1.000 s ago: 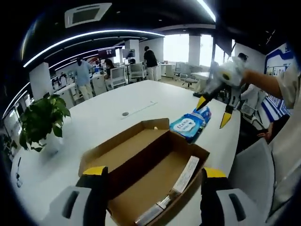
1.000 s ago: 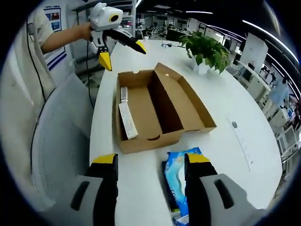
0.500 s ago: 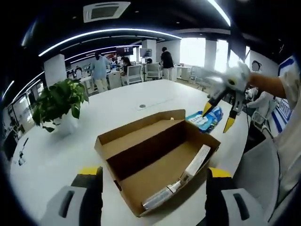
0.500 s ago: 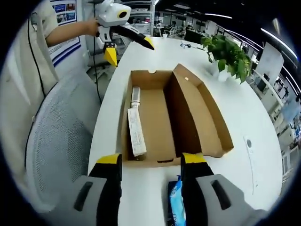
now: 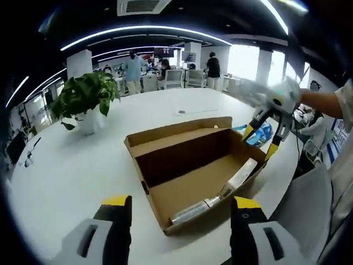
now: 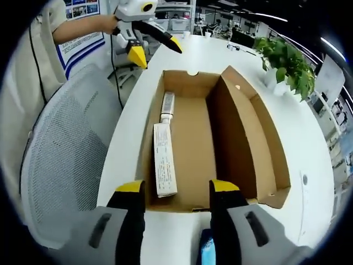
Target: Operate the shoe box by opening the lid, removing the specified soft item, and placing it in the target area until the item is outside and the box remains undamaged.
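shoe box (image 6: 220, 138) lid-open (jaws apart)

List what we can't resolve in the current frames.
- Blue pack: right gripper view, mostly hidden between the right gripper fingers; in the left gripper view the box wall and the right gripper cover most of it.
- Print on the flat carton in the shoe box: too small.
- Tube label: blurred, left gripper view.

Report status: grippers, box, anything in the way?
Both grippers open, empty: left, right. Shoe box open; blue soft pack on the table beyond it. Long carton and tube lie inside.
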`<state>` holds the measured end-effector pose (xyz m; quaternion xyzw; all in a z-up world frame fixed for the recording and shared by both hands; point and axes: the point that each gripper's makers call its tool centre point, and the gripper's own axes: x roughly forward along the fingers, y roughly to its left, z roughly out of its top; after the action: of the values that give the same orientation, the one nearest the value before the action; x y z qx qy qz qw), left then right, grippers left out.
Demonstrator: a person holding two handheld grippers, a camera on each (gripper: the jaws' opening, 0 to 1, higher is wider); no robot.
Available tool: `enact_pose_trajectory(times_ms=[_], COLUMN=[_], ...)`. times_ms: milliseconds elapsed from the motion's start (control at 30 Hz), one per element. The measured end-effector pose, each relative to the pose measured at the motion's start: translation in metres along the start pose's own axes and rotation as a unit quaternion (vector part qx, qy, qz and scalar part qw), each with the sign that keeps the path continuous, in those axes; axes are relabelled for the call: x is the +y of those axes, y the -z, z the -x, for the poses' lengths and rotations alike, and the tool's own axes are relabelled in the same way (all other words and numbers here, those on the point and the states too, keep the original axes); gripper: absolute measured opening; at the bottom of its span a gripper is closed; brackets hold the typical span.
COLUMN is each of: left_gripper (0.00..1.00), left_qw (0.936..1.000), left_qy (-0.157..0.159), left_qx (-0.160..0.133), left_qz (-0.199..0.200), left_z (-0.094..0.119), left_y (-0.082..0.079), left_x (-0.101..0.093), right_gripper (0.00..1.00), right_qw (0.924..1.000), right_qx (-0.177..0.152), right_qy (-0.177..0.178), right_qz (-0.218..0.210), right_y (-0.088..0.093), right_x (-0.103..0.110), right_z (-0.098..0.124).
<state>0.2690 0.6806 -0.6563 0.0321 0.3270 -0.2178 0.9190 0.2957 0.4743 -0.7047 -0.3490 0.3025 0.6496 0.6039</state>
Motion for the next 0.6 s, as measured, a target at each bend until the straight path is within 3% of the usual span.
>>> enact_pose_trajectory(times_ms=[333, 433, 600], left_gripper=[0.46, 0.36, 0.26], left_qw=[0.9979, 0.9948, 0.9916], left_qy=[-0.031, -0.043, -0.054], left_qx=[0.018, 0.018, 0.025], left_qz=[0.055, 0.090, 0.114], left_z=[-0.008, -0.011, -0.015], left_y=[0.025, 0.030, 0.038], left_x=[0.014, 0.019, 0.024], right_gripper=[0.34, 0.34, 0.30], right_qw=[0.9998, 0.9996, 0.9993], right_qx=[0.011, 0.014, 0.017], right_qy=[-0.016, -0.024, -0.033], right_qz=[0.002, 0.000, 0.002], right_y=[0.001, 0.002, 0.001], right_x=[0.000, 0.003, 0.006], right_z=[-0.016, -0.021, -0.029])
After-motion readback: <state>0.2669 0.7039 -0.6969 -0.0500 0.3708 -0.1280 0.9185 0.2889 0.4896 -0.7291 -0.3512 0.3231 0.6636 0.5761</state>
